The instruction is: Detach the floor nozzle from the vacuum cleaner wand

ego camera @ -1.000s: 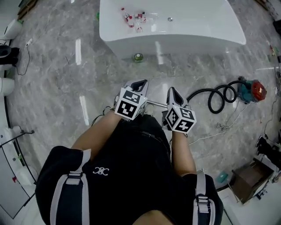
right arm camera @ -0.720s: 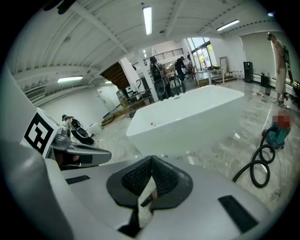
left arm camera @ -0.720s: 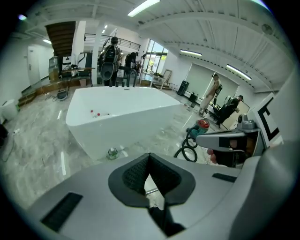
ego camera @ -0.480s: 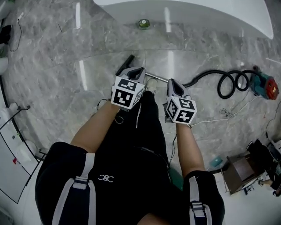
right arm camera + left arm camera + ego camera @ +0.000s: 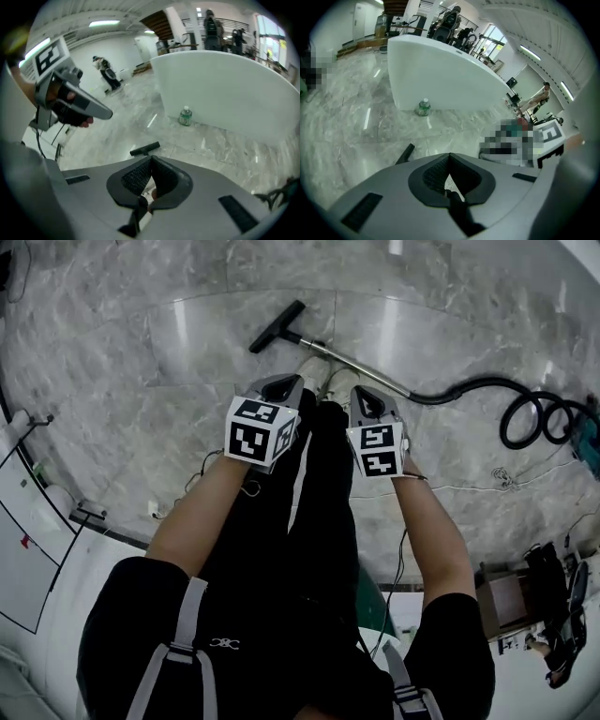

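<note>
The black floor nozzle (image 5: 277,326) lies on the grey marble floor, joined to the metal wand (image 5: 354,365), which runs right into a black hose (image 5: 487,390). My left gripper (image 5: 284,386) and right gripper (image 5: 367,397) hang side by side above the person's legs, short of the wand, both shut and empty. The nozzle (image 5: 405,153) peeks over my left gripper (image 5: 450,157) in the left gripper view. It shows again as the nozzle (image 5: 145,149) just beyond my right gripper (image 5: 151,160) in the right gripper view.
A large white counter (image 5: 440,70) stands ahead with a green-labelled bottle (image 5: 423,107) on the floor at its foot. The hose coils (image 5: 548,423) lie at the right. White equipment (image 5: 28,521) lines the left edge, a box and clutter (image 5: 525,596) the lower right.
Both grippers have dropped toward the floor, still shut. The head view has tilted down: the white counter left it and the nozzle and wand now show beyond the grippers.
</note>
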`<action>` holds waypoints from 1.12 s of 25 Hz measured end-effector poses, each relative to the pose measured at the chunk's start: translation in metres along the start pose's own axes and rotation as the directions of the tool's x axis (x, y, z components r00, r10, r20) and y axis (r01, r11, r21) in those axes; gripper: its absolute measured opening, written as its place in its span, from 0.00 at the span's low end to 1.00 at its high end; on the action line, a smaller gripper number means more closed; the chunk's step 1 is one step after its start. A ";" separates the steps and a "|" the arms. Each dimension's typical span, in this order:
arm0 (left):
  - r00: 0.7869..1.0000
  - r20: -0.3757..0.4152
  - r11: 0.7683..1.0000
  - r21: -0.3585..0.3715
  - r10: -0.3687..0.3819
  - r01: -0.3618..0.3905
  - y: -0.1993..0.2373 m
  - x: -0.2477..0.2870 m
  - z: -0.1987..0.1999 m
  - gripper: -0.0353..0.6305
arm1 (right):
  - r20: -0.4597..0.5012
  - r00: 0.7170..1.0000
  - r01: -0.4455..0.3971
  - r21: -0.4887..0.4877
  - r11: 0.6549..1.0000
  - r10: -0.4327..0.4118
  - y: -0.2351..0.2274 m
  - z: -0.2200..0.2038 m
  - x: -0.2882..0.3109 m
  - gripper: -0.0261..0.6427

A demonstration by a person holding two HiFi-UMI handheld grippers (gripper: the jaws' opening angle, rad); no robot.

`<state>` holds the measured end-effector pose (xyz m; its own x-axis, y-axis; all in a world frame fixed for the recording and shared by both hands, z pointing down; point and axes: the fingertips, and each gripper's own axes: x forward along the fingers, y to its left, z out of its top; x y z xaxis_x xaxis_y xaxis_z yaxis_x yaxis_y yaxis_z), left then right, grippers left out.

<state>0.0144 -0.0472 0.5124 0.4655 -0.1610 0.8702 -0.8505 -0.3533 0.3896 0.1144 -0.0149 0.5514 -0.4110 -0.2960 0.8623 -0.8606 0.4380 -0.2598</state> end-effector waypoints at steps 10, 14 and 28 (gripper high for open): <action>0.996 -0.078 0.982 -0.182 0.039 -0.053 0.080 0.096 -0.094 0.05 | -0.144 0.989 -0.054 -0.531 0.846 -0.027 -0.016 -0.138 0.197 0.04; 0.997 -0.078 0.975 -0.222 0.008 -0.026 0.086 0.122 -0.117 0.05 | -0.223 0.974 -0.101 -0.577 0.810 -0.037 -0.034 -0.186 0.257 0.17; 0.996 -0.088 0.984 -0.178 -0.033 0.017 0.112 0.188 -0.151 0.05 | -0.408 0.893 -0.121 -0.625 0.771 -0.191 -0.070 -0.258 0.411 0.43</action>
<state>-0.0303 0.0219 0.7646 0.4698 -0.0682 0.8801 -0.8727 -0.1861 0.4514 0.0835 0.0514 1.0364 -0.0800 -0.0010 0.9968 -0.4263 0.9040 -0.0333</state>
